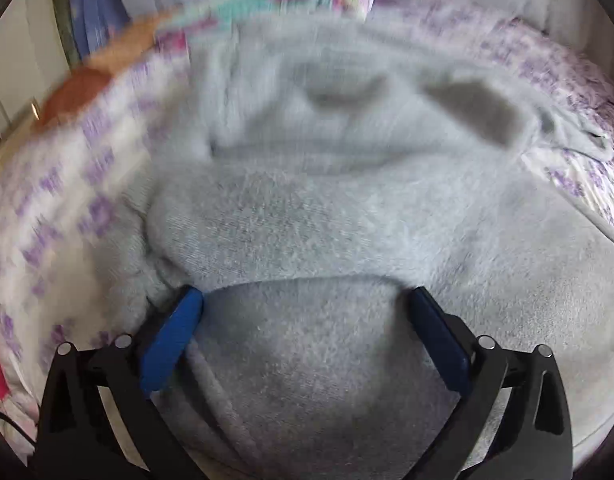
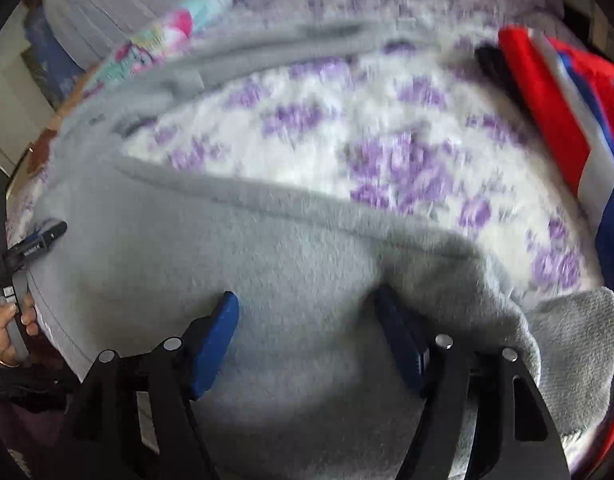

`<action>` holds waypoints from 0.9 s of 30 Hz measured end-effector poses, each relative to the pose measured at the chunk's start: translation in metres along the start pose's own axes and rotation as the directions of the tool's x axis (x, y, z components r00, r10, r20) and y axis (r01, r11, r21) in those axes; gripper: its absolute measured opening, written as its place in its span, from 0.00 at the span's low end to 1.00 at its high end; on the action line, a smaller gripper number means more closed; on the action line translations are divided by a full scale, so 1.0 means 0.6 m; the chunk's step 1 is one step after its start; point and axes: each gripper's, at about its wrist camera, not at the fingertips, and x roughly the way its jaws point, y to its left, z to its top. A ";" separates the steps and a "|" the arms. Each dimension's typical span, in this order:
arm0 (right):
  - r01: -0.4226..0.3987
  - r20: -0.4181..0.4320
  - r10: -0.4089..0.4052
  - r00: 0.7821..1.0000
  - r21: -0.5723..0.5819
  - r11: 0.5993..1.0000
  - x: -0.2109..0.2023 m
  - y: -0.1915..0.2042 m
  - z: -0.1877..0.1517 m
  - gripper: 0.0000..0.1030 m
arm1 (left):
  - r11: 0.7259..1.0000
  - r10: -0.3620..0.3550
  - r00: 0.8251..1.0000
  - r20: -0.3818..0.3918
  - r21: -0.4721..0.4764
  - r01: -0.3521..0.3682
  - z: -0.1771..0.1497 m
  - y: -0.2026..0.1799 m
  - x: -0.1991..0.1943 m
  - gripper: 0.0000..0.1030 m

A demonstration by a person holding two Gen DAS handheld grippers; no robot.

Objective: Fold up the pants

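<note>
**Pants partly folded on the bed, both grippers spread**

While the grey fleece pants (image 1: 331,216) are seen lying across the floral bedspread (image 2: 347,128), a fold appears to be already made: in the left wrist view one layer of grey cloth is laid over another, and its edge is seen as a curved line just ahead of the fingertips. By that reading, the task is judged to be about midway. The left gripper (image 1: 307,300) is held with its jaws wide apart over the cloth, and nothing is pinched between the blue pads. The right gripper (image 2: 307,300) is likewise spread, with grey fleece beneath and between the jaws but not clamped. In the right wrist view, a long strip of the garment is seen running away toward the far side of the bed, and a loose flap is bunched at the near right. These parts are judged to be still unfolded. A red and blue cloth (image 2: 567,128) is left at the right edge, apart from the pants.
</note>
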 end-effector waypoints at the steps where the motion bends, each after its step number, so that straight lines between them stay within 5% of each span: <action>1: 0.025 -0.050 -0.027 0.998 -0.025 0.999 0.003 0.009 0.007 0.74 | 0.999 0.020 1.000 -0.019 0.030 -0.019 0.005 -0.010 -0.008 0.95; 4: -0.021 0.005 0.021 1.000 -0.067 0.998 -0.039 0.038 0.055 0.74 | 0.996 -0.086 0.996 0.000 0.033 0.086 0.041 -0.011 -0.058 0.95; 7: 0.082 0.152 -0.049 0.987 -0.220 0.972 -0.074 0.090 0.136 0.74 | 0.990 -0.137 0.988 0.069 0.034 0.135 0.100 -0.014 -0.088 0.95; 9: 0.162 0.211 -0.111 0.971 -0.242 0.957 -0.067 0.102 0.201 0.74 | 0.986 -0.166 0.985 0.045 0.022 0.165 0.135 -0.022 -0.075 0.95; 11: 0.194 0.213 -0.155 0.965 -0.180 0.964 -0.037 0.080 0.267 0.74 | 0.972 -0.236 0.972 -0.018 -0.012 0.236 0.168 -0.043 -0.038 0.95; 14: 0.114 0.153 -0.122 0.981 0.061 0.992 0.020 -0.014 0.345 0.76 | 0.948 -0.319 0.945 -0.070 -0.024 0.318 0.186 -0.096 0.002 0.95; 16: 0.077 0.104 -0.103 0.989 0.230 0.970 0.069 -0.084 0.370 0.79 | 0.941 -0.337 0.939 -0.070 0.011 0.339 0.190 -0.133 0.017 0.95; 20: 0.002 0.035 -0.017 0.999 0.388 0.921 0.180 -0.146 0.378 0.79 | 0.948 -0.273 0.955 -0.118 0.135 0.287 0.181 -0.205 0.065 0.95; 22: 0.038 0.056 -0.064 0.996 0.375 0.926 0.205 -0.144 0.374 0.61 | 0.959 -0.175 0.971 -0.163 0.195 0.206 0.166 -0.225 0.108 0.96; 23: 0.067 0.093 -0.104 0.990 0.336 0.940 0.201 -0.137 0.379 0.18 | 0.956 -0.197 0.967 -0.158 0.186 0.226 0.159 -0.220 0.117 0.96; 27: 0.127 0.249 -0.180 0.952 0.214 0.968 0.122 -0.110 0.394 0.17 | 0.952 -0.223 0.959 -0.177 0.173 0.253 0.151 -0.200 0.111 0.96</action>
